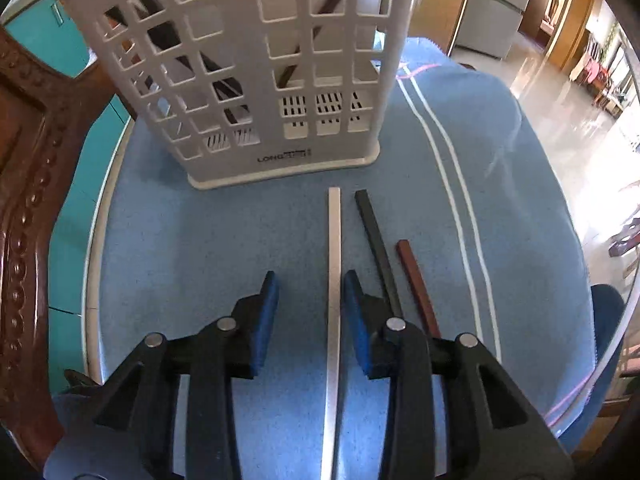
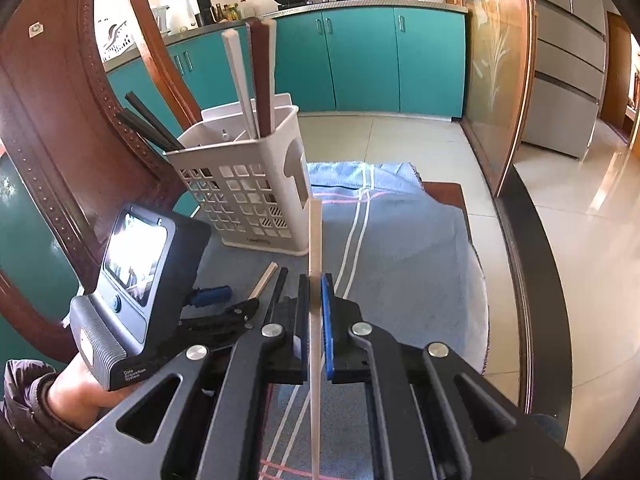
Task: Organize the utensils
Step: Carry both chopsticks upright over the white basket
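A white slotted utensil holder [image 1: 256, 80] stands on a blue towel [image 1: 200, 240], with dark and white chopsticks inside; it also shows in the right wrist view [image 2: 244, 188]. My left gripper [image 1: 310, 284] is open low over the towel, its jaws on either side of a white chopstick [image 1: 334, 240]. A black chopstick [image 1: 376, 240] and a brown chopstick [image 1: 416, 280] lie just right of it. My right gripper [image 2: 316, 280] is shut on a pale chopstick [image 2: 315, 236], held above the towel in front of the holder.
A carved wooden chair [image 1: 24, 200] stands at the left beside the table rim [image 1: 96, 240]. The left hand-held unit with its screen [image 2: 132, 264] sits left of my right gripper. Teal kitchen cabinets [image 2: 360, 60] and tiled floor [image 2: 560, 240] lie beyond.
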`<state>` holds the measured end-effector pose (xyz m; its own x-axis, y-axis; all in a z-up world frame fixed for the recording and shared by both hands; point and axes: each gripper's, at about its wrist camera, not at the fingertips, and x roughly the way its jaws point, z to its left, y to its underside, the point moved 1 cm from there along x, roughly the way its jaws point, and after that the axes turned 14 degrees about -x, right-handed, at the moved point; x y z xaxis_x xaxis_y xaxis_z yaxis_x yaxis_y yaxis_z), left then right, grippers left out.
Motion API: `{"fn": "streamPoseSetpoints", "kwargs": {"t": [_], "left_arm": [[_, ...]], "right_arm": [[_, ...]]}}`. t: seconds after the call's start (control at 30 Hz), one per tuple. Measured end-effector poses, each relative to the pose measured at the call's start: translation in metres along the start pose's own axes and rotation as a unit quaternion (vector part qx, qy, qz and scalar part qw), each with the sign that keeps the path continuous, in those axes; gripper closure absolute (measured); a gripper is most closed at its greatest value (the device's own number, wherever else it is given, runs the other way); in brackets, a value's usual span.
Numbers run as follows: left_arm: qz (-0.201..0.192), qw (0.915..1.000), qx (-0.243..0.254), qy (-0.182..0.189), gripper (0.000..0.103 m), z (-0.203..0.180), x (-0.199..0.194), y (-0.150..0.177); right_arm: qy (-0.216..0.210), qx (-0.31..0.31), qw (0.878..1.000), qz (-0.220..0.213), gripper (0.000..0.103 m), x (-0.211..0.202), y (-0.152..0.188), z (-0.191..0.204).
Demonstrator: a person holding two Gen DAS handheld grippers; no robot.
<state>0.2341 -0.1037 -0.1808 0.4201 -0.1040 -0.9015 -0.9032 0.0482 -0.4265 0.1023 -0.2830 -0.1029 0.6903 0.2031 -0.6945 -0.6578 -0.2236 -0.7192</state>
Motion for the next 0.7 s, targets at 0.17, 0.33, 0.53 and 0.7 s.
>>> {"fn": "streamPoseSetpoints", "kwargs": {"t": [0.17, 0.33, 0.53, 0.7], "left_arm": [[-0.005, 0.9993, -0.016, 0.035, 0.096, 0.008, -0.008, -0.001], [-0.056, 0.9948, -0.036, 0.076, 0.096, 0.03, -0.071, -0.001], [-0.153, 0.982, -0.039, 0.104, 0.096, 0.052, -0.164, -0.004], [-0.209, 0.9684, -0.044, 0.129, 0.096, 0.06, -0.217, -0.015]], "right_arm": [[-0.001, 0.0, 1.0, -0.009, 0.097, -0.005, -0.002, 0.001], [-0.008, -0.011, 0.999, -0.043, 0.097, -0.032, -0.013, 0.003], [-0.033, -0.013, 0.994, -0.1, 0.096, -0.068, -0.033, 0.005], [-0.038, -0.04, 0.987, -0.153, 0.097, -0.091, -0.071, 0.012]]}}
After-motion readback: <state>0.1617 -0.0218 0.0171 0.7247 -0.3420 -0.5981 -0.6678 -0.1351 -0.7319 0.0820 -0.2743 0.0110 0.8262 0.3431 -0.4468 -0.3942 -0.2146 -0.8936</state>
